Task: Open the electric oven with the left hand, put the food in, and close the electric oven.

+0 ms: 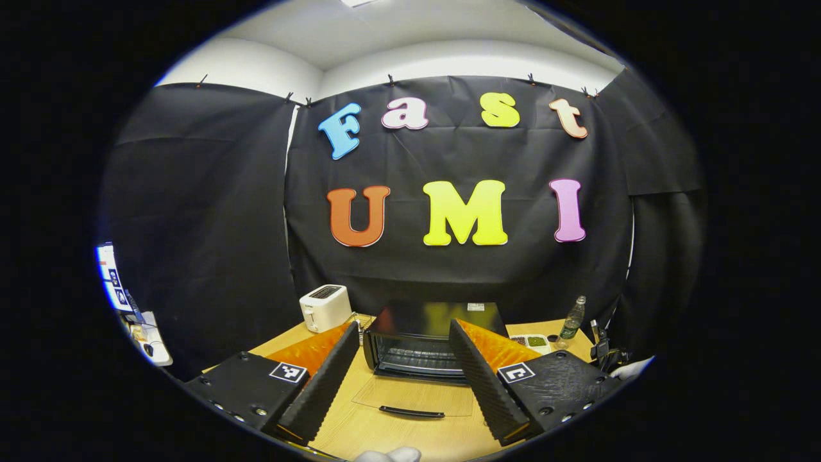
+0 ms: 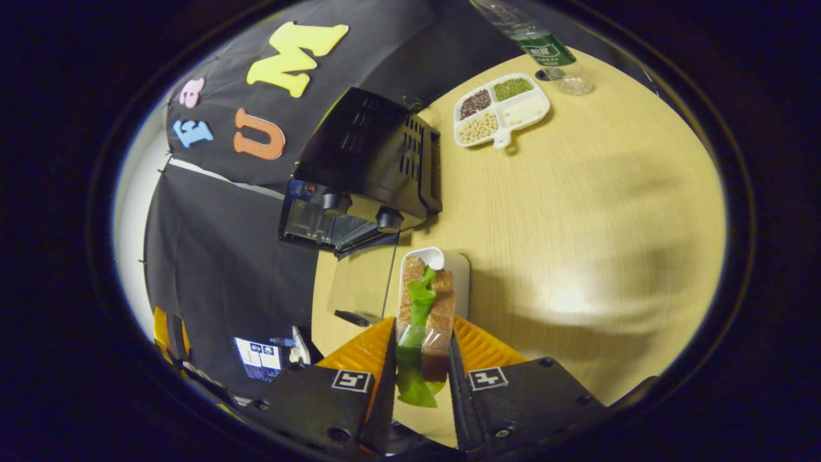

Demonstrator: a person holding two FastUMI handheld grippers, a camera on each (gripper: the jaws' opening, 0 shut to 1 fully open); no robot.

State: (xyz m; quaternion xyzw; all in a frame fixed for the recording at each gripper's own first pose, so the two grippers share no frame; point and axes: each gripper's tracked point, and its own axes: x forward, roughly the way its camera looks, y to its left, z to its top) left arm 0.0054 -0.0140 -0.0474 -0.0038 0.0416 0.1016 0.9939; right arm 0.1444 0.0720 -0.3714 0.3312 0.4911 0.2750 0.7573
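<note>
Left gripper view has the worktop [image 1: 359,430] running up to the electric oven [image 1: 420,340], which sits square ahead with its glass door [image 1: 414,394] already dropped flat toward the camera, handle [image 1: 411,412] nearest us. The left gripper [image 1: 401,378] hangs spread wide over that door, nothing between its fingers, so it's released. There's a toaster [image 1: 325,307] off to the left and a bottle [image 1: 573,318] to the right, both well clear.

In the right gripper view, the oven [image 2: 365,173] is seen from its side and the door [image 2: 356,285] is lying just beside a small white tray [image 2: 458,269]. The right gripper [image 2: 420,366] is clenched on the food [image 2: 423,314], which looks like a bagged sandwich with lettuce sticking out, its far end resting on the tray. A divided dish [image 2: 503,109] of beans sits farther off by the bottle [image 2: 535,42].

So, what I'd worry about: the grip is on one end of a soft, floppy thing. Lift it and the far end will probably sag, and if that droop catches the door edge or the rack lip on the way in, the sandwich could fold or slip out. The bag looks slick too, which doesn't help. The lettuce is loose enough to drop. Also the lowered door sticks out toward the tray, so a low approach from the side could knock it.
</note>
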